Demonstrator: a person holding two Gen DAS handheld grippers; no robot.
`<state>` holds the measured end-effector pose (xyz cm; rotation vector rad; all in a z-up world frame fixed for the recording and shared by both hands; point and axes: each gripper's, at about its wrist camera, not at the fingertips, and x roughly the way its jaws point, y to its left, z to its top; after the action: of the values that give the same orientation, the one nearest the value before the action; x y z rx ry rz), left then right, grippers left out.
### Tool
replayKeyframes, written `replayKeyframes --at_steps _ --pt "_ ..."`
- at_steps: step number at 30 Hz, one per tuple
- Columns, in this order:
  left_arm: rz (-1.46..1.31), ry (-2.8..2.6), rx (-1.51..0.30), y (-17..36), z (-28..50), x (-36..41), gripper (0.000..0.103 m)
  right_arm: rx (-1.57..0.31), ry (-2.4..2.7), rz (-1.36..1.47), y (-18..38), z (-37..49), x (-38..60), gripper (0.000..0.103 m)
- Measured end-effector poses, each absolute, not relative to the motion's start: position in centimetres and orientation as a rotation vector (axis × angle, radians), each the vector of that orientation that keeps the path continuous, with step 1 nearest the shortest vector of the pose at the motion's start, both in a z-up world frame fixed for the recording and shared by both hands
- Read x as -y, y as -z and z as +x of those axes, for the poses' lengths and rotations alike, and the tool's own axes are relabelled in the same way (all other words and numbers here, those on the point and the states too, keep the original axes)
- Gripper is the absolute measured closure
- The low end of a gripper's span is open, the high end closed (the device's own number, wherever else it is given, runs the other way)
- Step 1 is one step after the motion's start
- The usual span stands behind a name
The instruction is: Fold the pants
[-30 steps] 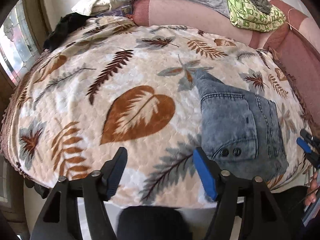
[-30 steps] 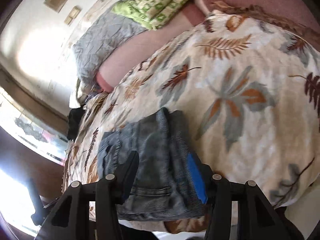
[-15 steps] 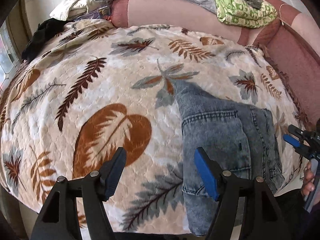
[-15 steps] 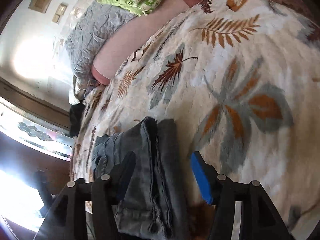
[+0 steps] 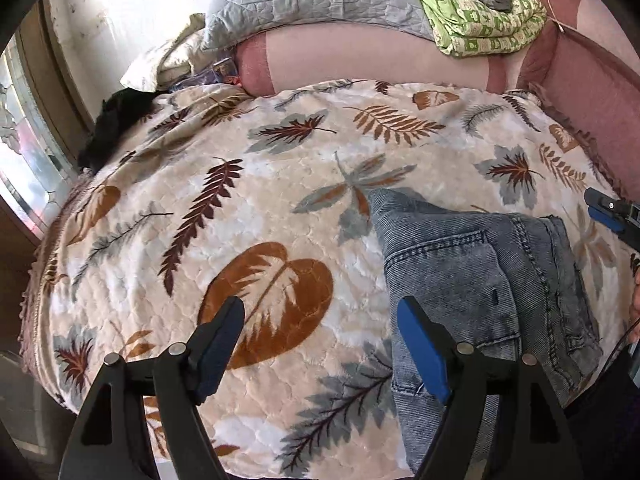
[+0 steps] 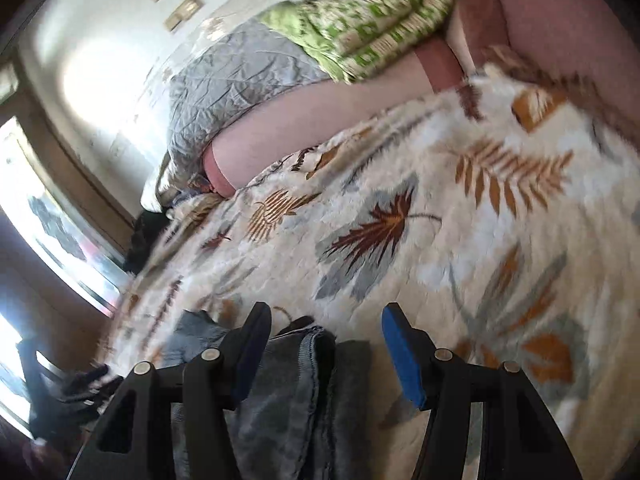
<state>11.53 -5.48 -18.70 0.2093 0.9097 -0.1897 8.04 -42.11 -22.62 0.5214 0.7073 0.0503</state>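
Jeans (image 5: pixel 480 280) lie folded into a compact stack on the bed's leaf blanket (image 5: pixel 280 184). My left hand-held gripper (image 5: pixel 320 344) is opening, empty, beside the jeans; my right hand-held gripper (image 6: pixel 320 352) gapes above them. I judge folding nearly done; next, square the stack

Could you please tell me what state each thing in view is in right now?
denim pants: folded, lying on the bedspread.
leaf-print bedspread: spread flat.
left gripper: jaws opening, nothing between them.
right gripper: open, over the pants' edge, not gripping.
green quilt: folded, on the headboard.
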Motion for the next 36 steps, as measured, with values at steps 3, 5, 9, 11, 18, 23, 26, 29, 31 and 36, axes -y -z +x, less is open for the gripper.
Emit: replayKeyframes --at_steps 3,5,9,11,18,23,26,29,31,36 --pt "0.202 0.175 -0.915 19.1 11.2 5.3 0.024 -0.685 -0.067 0.495 22.5 8.1 41.6 0.042" --pt "0.185 0.158 -0.920 19.5 10.9 5.1 0.024 -0.681 -0.082 0.516 22.6 8.0 41.6 0.042" --pt "0.154 0.135 -0.910 20.0 10.0 4.8 0.024 -0.675 -0.102 0.479 22.1 6.7 40.3 0.042" --pt "0.149 0.132 -0.893 19.9 9.6 4.9 0.024 -0.674 -0.121 0.460 22.0 6.0 39.7 0.042" --pt "0.171 0.113 -0.833 18.6 8.6 5.5 0.024 -0.670 -0.117 0.406 22.2 2.9 38.9 0.042" --pt "0.183 0.108 -0.815 18.0 8.3 5.8 0.024 -0.708 -0.132 0.369 23.1 2.0 38.1 0.042" --pt "0.195 0.101 -0.812 18.0 8.2 6.0 0.024 -0.729 -0.141 0.348 23.7 1.9 37.6 0.042" --pt "0.206 0.095 -0.814 18.1 8.1 6.3 0.024 -0.739 -0.153 0.339 24.0 1.7 37.4 0.042" --pt "0.217 0.096 -0.811 18.1 8.1 6.5 0.024 -0.747 -0.156 0.342 24.2 1.7 37.4 0.042" --pt "0.236 0.090 -0.793 17.7 8.1 6.9 0.024 -0.734 -0.145 0.345 23.9 1.3 38.0 0.042"
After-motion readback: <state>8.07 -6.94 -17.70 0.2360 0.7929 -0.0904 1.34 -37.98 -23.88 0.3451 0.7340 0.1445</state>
